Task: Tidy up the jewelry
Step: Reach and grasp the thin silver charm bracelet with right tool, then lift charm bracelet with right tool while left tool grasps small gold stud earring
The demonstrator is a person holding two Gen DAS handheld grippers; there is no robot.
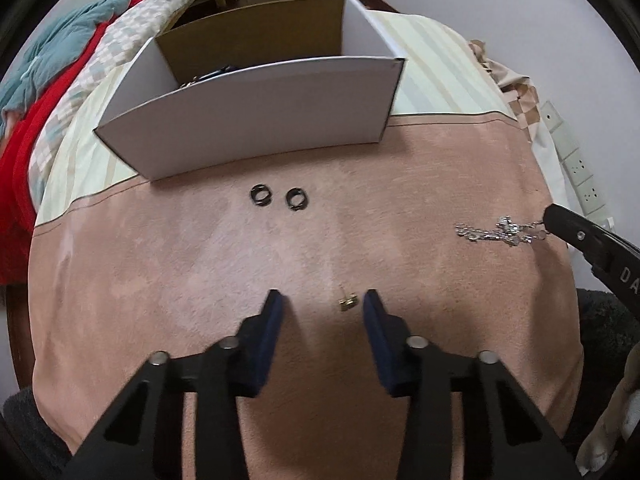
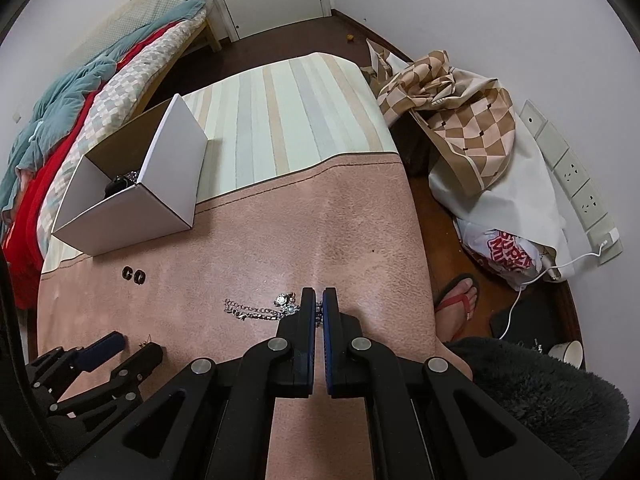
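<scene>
A small gold stud earring (image 1: pixel 347 303) lies on the pink cloth (image 1: pixel 200 264) between the fingers of my left gripper (image 1: pixel 323 300), close to the right finger; the pads do not press on it, and the jaws stand open. The right wrist view shows that gripper (image 2: pixel 134 346) low at the left. My right gripper (image 2: pixel 319 296) is shut on one end of a silver chain (image 2: pixel 256 312), which trails left across the cloth. The chain (image 1: pixel 496 234) also shows at the right of the left wrist view. Two black rings (image 1: pixel 278 197) lie side by side before a white open box (image 1: pixel 248 120).
The box (image 2: pixel 132 216) holds some dark jewelry. A bed with red and teal blankets (image 2: pixel 60 128) runs along the left. Right of the table are a checkered cloth (image 2: pixel 452 108), bags, a wall socket strip (image 2: pixel 576 184), a foot in a red sandal (image 2: pixel 460 300) and a paper cup (image 2: pixel 568 354).
</scene>
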